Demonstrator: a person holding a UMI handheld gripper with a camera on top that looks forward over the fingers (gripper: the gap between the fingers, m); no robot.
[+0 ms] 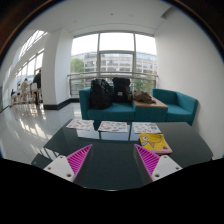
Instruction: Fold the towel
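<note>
My gripper (113, 163) is open and empty, held above a dark round table (110, 150). Its two fingers with magenta pads (78, 157) stand wide apart with only bare tabletop between them. No towel shows anywhere in the gripper view. Several printed sheets or booklets lie on the table's far part: one beyond the left finger (80, 124), one in the middle (113, 126), one to the right (147, 127), and a yellow one (155, 143) just ahead of the right finger.
Beyond the table stands a teal sofa (125, 105) with two dark backpacks (101, 94) on it. Large windows (116, 55) fill the back wall. A person (37, 88) stands far off to the left on the shiny floor.
</note>
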